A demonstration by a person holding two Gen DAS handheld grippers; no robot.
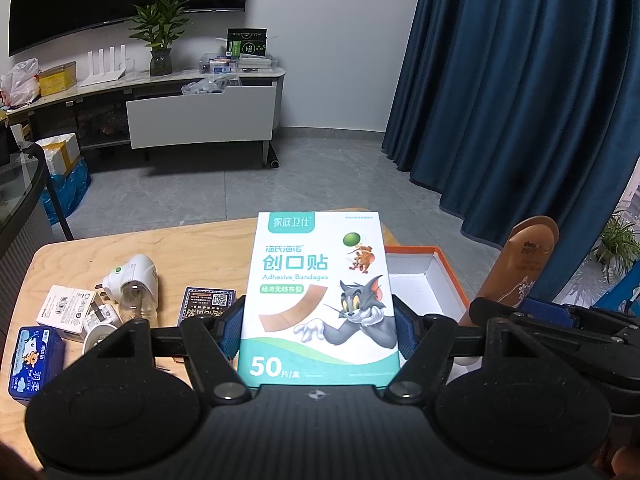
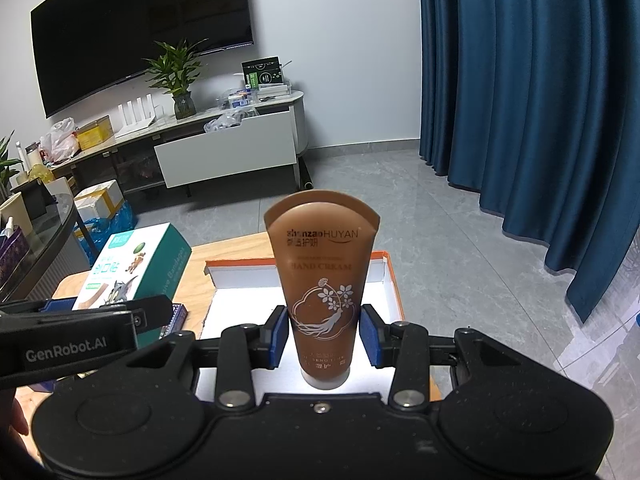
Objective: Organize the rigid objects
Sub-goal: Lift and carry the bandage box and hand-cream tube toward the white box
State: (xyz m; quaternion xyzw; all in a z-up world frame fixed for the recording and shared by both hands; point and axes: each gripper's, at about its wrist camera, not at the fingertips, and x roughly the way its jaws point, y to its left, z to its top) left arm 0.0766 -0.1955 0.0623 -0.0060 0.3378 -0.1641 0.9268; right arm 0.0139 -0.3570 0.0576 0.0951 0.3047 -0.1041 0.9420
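I see a bandage box (image 1: pixel 320 300) made of smooth, shiny card, and a brown hand cream tube (image 2: pixel 323 280) of soft-looking, slightly shiny plastic. The table (image 1: pixel 208 248) looks like pale, smooth wood, and the open box (image 2: pixel 390 280) beside it is matt white card inside with an orange rim. My left gripper (image 1: pixel 320 330) is matt black plastic with blue pads (image 1: pixel 231 330) that look rubbery.

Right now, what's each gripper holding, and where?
Left gripper: white-teal adhesive bandage box, by its lower side edges. Right gripper: brown hand cream tube, near its cap end.
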